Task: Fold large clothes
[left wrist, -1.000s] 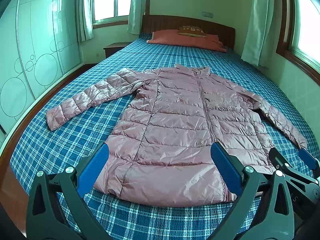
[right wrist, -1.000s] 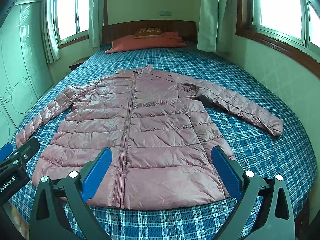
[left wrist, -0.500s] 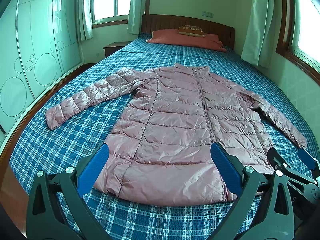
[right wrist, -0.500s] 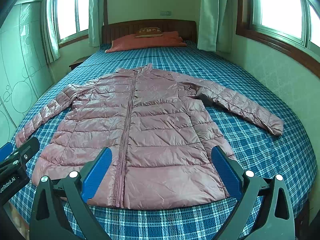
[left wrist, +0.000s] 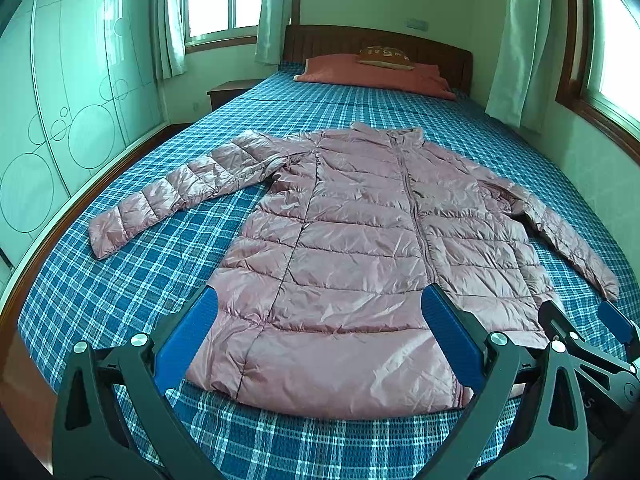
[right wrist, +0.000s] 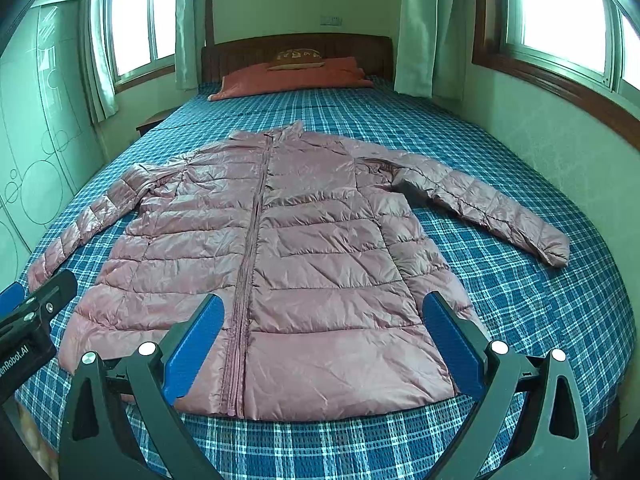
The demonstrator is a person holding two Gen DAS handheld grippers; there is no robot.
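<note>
A pink quilted puffer jacket (left wrist: 360, 248) lies flat and zipped on the bed, collar away from me, both sleeves spread outward; it also shows in the right wrist view (right wrist: 280, 248). My left gripper (left wrist: 320, 336) is open and empty, hovering above the jacket's hem at its left half. My right gripper (right wrist: 320, 340) is open and empty above the hem at the right half. The right gripper shows at the right edge of the left wrist view (left wrist: 592, 340). The left gripper shows at the left edge of the right wrist view (right wrist: 28, 320).
The bed has a blue plaid cover (left wrist: 120, 280) and a wooden headboard (left wrist: 360, 40). Orange pillows (left wrist: 372, 74) lie at the far end. A wardrobe with circle patterns (left wrist: 60, 120) stands left; a wall with windows (right wrist: 560, 128) runs along the right.
Both views have shifted very slightly, with the jacket sitting a little lower and closer in frame. Both grippers stay open; the jacket has not moved.
</note>
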